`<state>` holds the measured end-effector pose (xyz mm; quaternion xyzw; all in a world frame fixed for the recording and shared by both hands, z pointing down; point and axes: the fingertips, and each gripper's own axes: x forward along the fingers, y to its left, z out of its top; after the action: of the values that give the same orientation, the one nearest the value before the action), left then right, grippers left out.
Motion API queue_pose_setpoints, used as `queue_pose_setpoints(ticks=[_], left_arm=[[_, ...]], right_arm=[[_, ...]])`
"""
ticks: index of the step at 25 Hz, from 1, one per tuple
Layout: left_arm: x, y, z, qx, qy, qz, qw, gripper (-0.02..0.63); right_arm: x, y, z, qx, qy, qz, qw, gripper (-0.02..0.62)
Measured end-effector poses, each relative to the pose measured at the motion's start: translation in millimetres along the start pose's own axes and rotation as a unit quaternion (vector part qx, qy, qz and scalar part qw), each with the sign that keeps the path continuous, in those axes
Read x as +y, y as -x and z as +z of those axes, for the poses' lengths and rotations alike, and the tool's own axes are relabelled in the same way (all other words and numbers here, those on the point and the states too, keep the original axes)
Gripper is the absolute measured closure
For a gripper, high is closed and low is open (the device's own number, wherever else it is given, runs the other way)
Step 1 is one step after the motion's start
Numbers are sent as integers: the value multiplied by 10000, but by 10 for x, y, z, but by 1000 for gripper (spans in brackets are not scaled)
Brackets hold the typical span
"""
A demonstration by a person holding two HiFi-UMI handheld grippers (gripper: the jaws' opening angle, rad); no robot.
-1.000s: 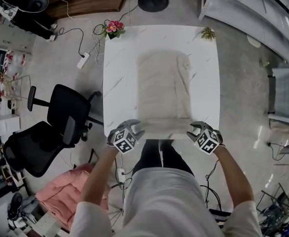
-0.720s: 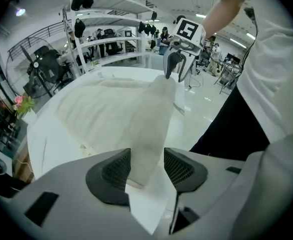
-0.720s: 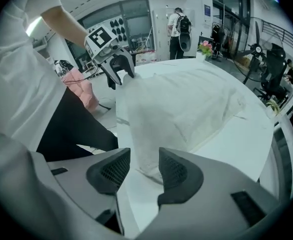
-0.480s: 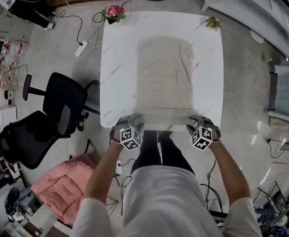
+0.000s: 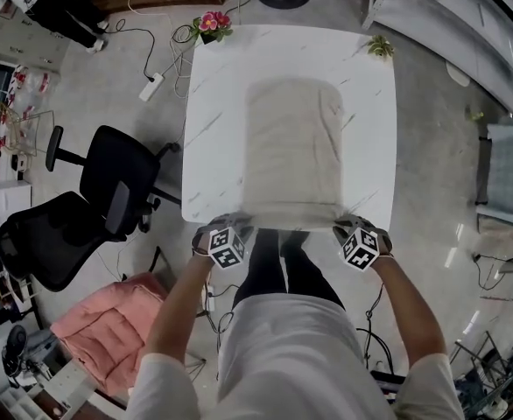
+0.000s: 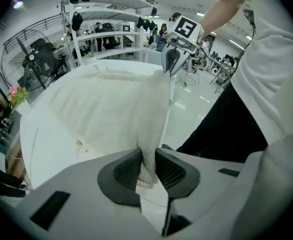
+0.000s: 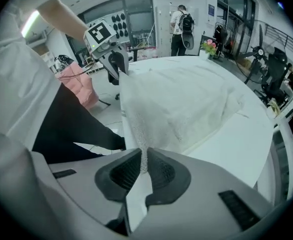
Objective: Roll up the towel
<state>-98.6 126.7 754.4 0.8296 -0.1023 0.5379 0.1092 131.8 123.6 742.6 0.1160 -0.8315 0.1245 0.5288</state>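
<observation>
A pale beige towel lies flat along the white marble table, its near edge at the table's front. My left gripper pinches the towel's near left corner; its jaws have just been closing and the cloth is squeezed between the pads. My right gripper has likewise just been closing, and its pads clamp the near right corner. From each gripper view the other gripper shows across the towel's raised front edge.
A pink flower pot and a small green plant stand at the table's far corners. Black office chairs and a pink cushion are on the floor to the left. The person's legs stand against the table's front edge.
Both grippers have moved forward and down onto the towel's near corners and shut on them. The near edge now lifts slightly off the table.
</observation>
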Motion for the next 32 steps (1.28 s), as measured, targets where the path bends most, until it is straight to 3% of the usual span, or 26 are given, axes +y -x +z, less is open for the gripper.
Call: queue_pose_setpoints(ticks=[7,22,26,30,32], left_arm=[[-369,234,-66,65,189,-781,9967,512],[291,266,230,247,-67,-1082,9938,500],[514,207,271,203,34,-912,9956,492],[783,99,280,189,42,-283,9994,454],[895,62,274,175,104,-7,9998,404]], right_arm=[[413,166,-35,130,-50,783,9968,551],[-179,138,148,453,-226,888,9948,537],[-466,103,228,379,-401,593,9967,534],[-751,51,255,331,-577,90,9977,499],[-868,15,231,361,-679,-191,9969,461]])
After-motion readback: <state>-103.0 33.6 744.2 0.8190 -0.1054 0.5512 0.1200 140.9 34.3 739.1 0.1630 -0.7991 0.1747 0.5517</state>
